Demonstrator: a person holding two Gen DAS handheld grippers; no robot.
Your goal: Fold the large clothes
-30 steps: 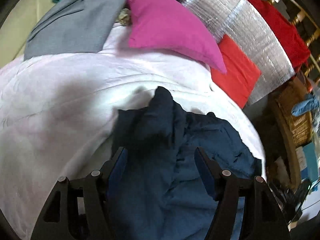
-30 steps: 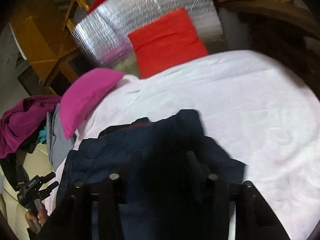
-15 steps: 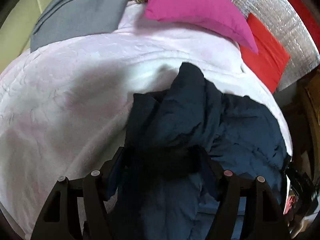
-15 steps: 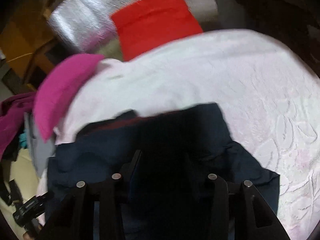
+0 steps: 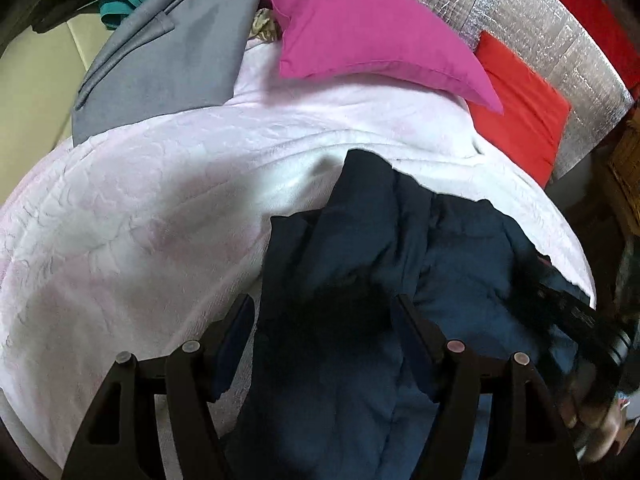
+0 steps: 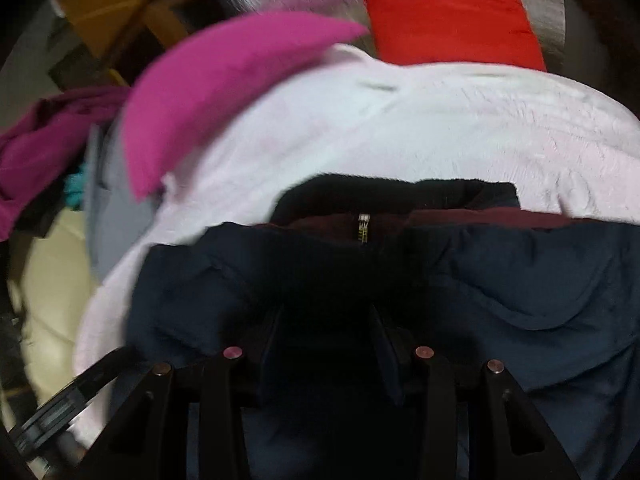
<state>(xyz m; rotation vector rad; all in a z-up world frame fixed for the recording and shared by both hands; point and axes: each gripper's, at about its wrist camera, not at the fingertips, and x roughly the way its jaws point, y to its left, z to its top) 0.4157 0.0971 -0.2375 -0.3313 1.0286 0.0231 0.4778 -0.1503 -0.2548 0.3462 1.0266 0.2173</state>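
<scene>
1. Left wrist view: the left gripper (image 5: pixel 324 312) sits at the bottom of the picture, its two fingers set fairly wide apart with a thick bunch of a dark navy jacket (image 5: pixel 360 280) filling the gap between them. Whether the fingers press the cloth or only straddle it I cannot tell.
2. The jacket lies crumpled on a pale pink blanket (image 5: pixel 140 220) that covers a bed, near the bed's right edge, with one fold pointing up toward the pillows.
3. At the far end of the bed a magenta pillow (image 5: pixel 372 36) lies on the blanket, with a red cushion (image 5: pixel 520 100) just to its right against a shiny silver sheet (image 5: pixel 560 28).
4. A grey garment (image 5: pixel 168 60) lies at the far left corner of the bed.
5. At the right edge, the other gripper shows as a dark blurred shape.
6. Right wrist view (blurred): the right gripper (image 6: pixel 326 328) has its fingers narrowly apart, with dark navy cloth of the jacket (image 6: pixel 520 280) between them; the grip itself is too dark to judge.
7. The jacket's collar, with a dark red lining and a small tag, faces the far end of the bed, on the blanket (image 6: pixel 440 128).
8. Beyond it lie the magenta pillow (image 6: pixel 224 80) and red cushion (image 6: pixel 440 12).
</scene>
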